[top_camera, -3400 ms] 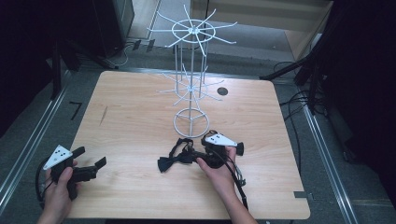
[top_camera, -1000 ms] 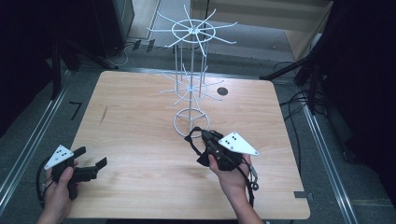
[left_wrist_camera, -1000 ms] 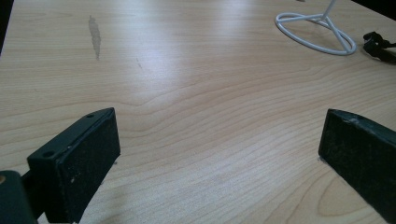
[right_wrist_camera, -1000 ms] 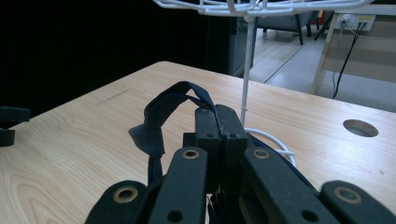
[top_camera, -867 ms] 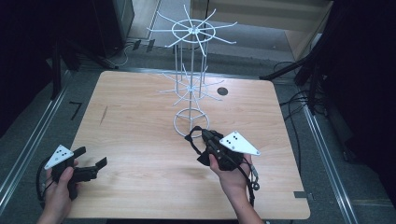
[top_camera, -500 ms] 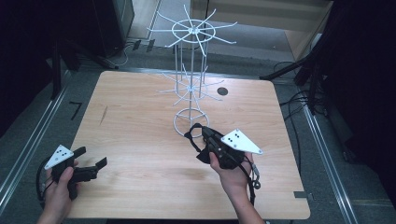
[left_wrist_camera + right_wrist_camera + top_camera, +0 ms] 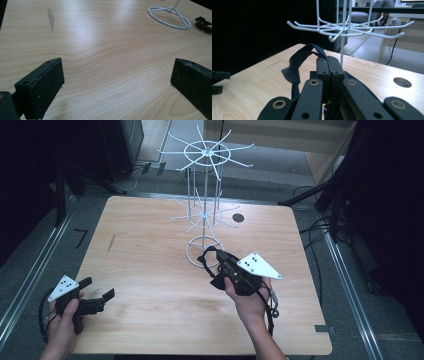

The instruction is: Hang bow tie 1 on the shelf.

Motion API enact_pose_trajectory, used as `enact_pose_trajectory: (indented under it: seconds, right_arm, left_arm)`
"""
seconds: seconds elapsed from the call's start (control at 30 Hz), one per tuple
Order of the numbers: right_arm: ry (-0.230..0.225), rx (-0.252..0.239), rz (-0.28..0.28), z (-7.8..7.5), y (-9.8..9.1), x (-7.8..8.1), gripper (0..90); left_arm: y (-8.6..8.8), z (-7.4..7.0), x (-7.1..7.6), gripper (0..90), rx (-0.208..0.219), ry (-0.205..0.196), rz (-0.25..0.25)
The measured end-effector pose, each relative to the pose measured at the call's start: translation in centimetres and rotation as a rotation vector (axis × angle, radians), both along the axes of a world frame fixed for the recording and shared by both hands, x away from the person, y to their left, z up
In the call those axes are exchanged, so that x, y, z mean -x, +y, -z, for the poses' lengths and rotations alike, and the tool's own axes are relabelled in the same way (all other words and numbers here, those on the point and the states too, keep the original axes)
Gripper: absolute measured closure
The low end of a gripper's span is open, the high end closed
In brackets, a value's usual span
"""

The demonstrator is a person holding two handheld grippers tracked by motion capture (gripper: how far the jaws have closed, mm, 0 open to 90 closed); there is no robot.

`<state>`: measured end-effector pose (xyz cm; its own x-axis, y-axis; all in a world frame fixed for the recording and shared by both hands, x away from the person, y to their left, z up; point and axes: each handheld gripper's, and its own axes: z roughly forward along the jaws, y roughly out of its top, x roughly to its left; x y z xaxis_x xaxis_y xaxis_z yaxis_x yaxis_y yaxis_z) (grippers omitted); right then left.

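Navy strap [image 7: 297, 66], looped, sits clamped between the closed jaws of my right gripper [image 7: 220, 270], raised just off the table [image 7: 150, 250] beside the white wire rack [image 7: 205, 215]. From that gripper the rack's lower hooks [image 7: 342, 28] lie at about twelve o'clock and higher up, so I judge the loop must rise and go forward onto a prong. The rack's upright pole stands directly behind the jaws, in the way. My left gripper [image 7: 97, 300] rests at eight o'clock on the table, jaws wide apart, well off.
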<state>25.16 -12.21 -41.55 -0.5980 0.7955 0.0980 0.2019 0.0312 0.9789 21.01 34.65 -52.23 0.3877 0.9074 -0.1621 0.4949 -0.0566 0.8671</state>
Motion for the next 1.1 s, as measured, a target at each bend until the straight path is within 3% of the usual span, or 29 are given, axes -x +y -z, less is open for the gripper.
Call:
enact_pose_trajectory:
  seconds: [0.73,1.1]
  right_arm:
    - [-0.016,-0.032,0.027,-2.1,-0.3,-1.5,90.0]
    - [0.008,-0.014,0.049,-1.4,0.4,-3.1,90.0]
  left_arm:
    - [0.0,0.0,0.0,0.0,-0.002,0.000,-0.003]
    - [0.0,0.0,0.0,0.0,-0.003,0.001,-0.001]
